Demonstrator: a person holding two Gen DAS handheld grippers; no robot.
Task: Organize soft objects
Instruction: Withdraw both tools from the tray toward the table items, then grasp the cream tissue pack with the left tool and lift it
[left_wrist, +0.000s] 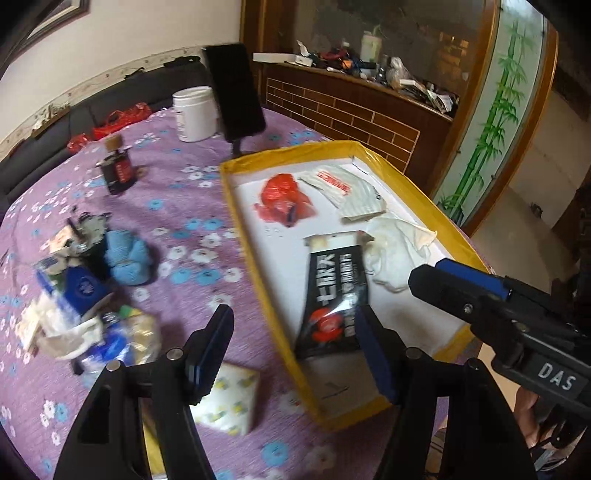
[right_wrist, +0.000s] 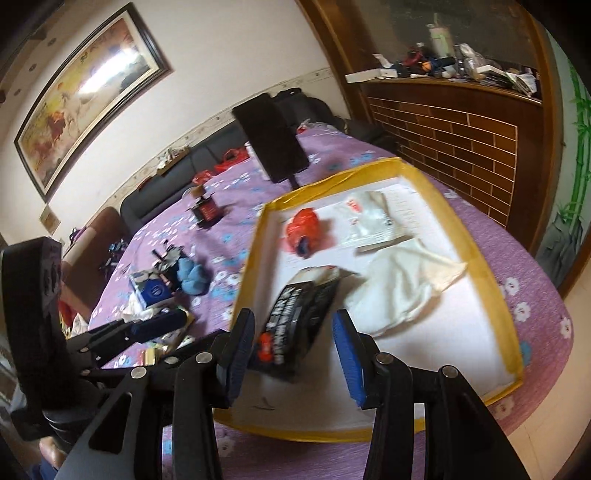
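Both our grippers stand half open and hold nothing: the left gripper (left_wrist: 295, 354) and the right gripper (right_wrist: 291, 354) hang over the black packet (right_wrist: 299, 325), which lies loose inside the yellow-rimmed tray (right_wrist: 513, 332) beside the white cloth (right_wrist: 402, 288). We judge this packet is delivered. Next comes the blue knitted piece (left_wrist: 127, 254) on the purple tablecloth (left_wrist: 184, 206); we should grasp it by its middle.

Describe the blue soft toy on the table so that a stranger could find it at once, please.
Start from the yellow-rimmed tray on the purple flowered tablecloth. To its left in the left wrist view lies a heap of small packets; the light blue knitted toy sits at the heap's edge nearest the tray. It alone there is lumpy, woolly and pale blue, while its neighbours are printed packets.
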